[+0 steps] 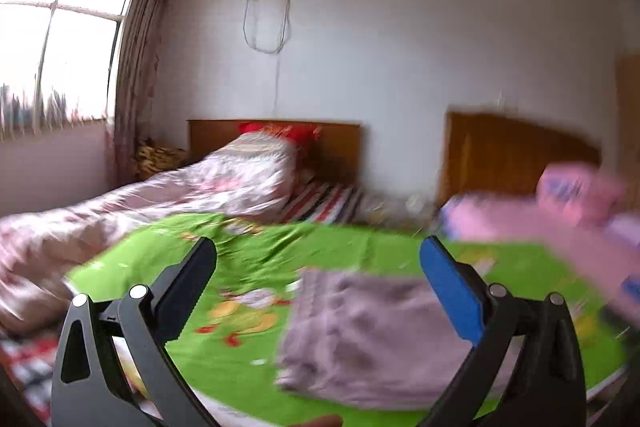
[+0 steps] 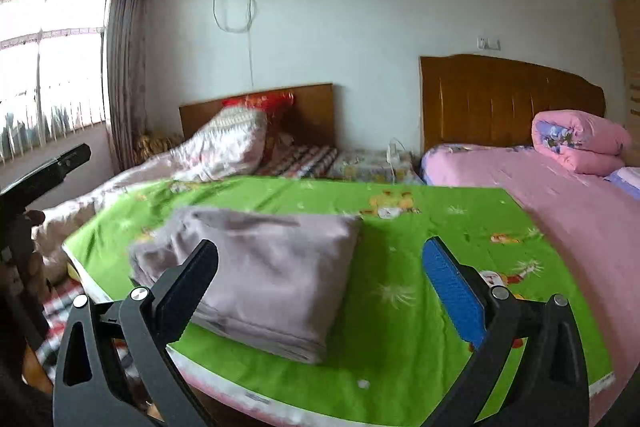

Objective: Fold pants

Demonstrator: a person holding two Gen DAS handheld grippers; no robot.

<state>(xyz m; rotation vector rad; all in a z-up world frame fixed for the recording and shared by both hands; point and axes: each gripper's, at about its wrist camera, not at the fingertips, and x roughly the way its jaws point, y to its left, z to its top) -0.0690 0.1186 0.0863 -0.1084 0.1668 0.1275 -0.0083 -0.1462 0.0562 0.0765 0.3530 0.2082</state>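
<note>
Pants (image 2: 256,267) lie on the green sheet (image 2: 420,227), already a compact mauve rectangle w/ several layers stacked at the near edge, so folding looks done or v. close to it. They sit toward the sheet's left-near part, prob. because that's where the person stands and can reach w/ both tools.

Right gripper (image 2: 320,291) hangs above the near edge of the sheet, fingers spread wide, nothing between them; its black left finger overlaps the pants' near-left corner in view, but contact can't be judged. Left gripper (image 1: 318,287) also spread, empty, held above and apart from the cloth. Its view is blurred, so fine detail is lost. In the right wrist view the left tool shows as a dark shape at far left, clear of the pile.

Both being wide and off the fabric suggests release rather than a fresh grab. Pink bed (image 2: 560,211) beside, quilted bed (image 2: 160,171) behind: not involved.
</note>
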